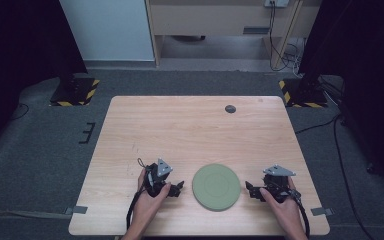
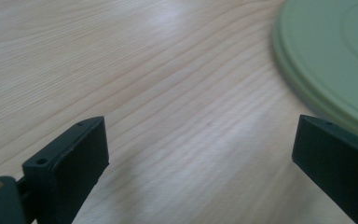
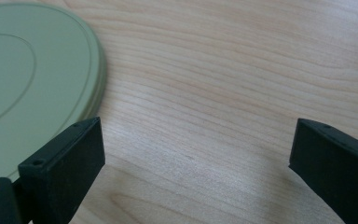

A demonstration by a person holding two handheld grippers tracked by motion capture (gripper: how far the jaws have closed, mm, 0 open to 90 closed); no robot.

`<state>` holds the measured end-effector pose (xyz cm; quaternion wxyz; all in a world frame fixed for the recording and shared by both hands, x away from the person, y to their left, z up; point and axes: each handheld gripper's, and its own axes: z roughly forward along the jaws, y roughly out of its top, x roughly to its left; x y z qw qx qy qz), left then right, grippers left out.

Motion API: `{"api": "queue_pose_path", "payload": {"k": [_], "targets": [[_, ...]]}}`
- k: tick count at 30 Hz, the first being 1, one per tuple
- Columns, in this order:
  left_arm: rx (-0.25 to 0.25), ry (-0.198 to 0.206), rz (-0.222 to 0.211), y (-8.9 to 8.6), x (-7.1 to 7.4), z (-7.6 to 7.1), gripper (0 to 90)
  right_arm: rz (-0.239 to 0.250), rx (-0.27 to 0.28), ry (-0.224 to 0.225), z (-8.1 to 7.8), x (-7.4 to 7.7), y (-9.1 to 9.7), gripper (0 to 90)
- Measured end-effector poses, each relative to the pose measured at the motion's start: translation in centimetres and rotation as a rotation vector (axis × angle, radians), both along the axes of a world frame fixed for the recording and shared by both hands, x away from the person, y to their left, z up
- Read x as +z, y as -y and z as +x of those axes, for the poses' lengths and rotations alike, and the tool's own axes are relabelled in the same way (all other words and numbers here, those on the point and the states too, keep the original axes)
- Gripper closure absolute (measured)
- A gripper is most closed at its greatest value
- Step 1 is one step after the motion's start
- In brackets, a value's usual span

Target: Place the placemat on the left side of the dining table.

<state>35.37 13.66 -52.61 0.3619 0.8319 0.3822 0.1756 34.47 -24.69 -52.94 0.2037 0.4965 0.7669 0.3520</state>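
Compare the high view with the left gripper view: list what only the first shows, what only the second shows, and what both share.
Only the high view: the whole light wooden table, a small dark round disc near its far edge, both hands, the right gripper, and grey carpet with yellow-and-black striped stand bases.

Only the left gripper view: the wood grain close up and the stepped rim of the plate.

Both: the round pale green plate lying flat on the table, and the left gripper, jaws open with nothing between them, beside the plate.
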Motion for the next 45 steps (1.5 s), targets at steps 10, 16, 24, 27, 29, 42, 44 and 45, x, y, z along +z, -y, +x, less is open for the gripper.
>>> {"api": "queue_pose_path", "payload": {"k": [10,16,24,27,29,42,44,45], "targets": [[-0.127,0.038,0.001,2.7,0.5,-2.2,2.7,-0.01,0.084,0.005,-0.9,0.1,-1.5,4.0],[-0.15,0.029,0.041,4.1,0.1,-2.3,1.4,-0.027,0.1,-0.008,-1.0,-0.2,-1.7,4.2],[-0.137,0.012,0.028,4.1,0.0,-2.0,0.2,-0.03,0.087,-0.01,-0.9,-0.3,-1.9,3.6],[-0.132,0.016,0.034,4.1,0.0,-1.8,0.0,-0.027,0.07,-0.005,-0.7,-0.4,-1.9,3.5],[-0.128,0.017,0.036,4.2,0.0,-1.6,0.0,-0.031,0.066,-0.001,-0.6,-0.4,-2.0,3.5],[-0.113,0.054,0.05,4.3,0.2,-1.7,1.7,-0.025,0.061,0.018,-0.7,-0.2,-2.2,4.9],[-0.113,0.061,0.055,4.5,0.2,-1.8,2.4,-0.02,0.072,0.015,-0.9,-0.1,-2.3,5.0],[-0.111,0.068,0.064,4.5,0.2,-1.8,2.2,-0.023,0.07,0.016,-1.0,-0.1,-2.4,5.1]]}}
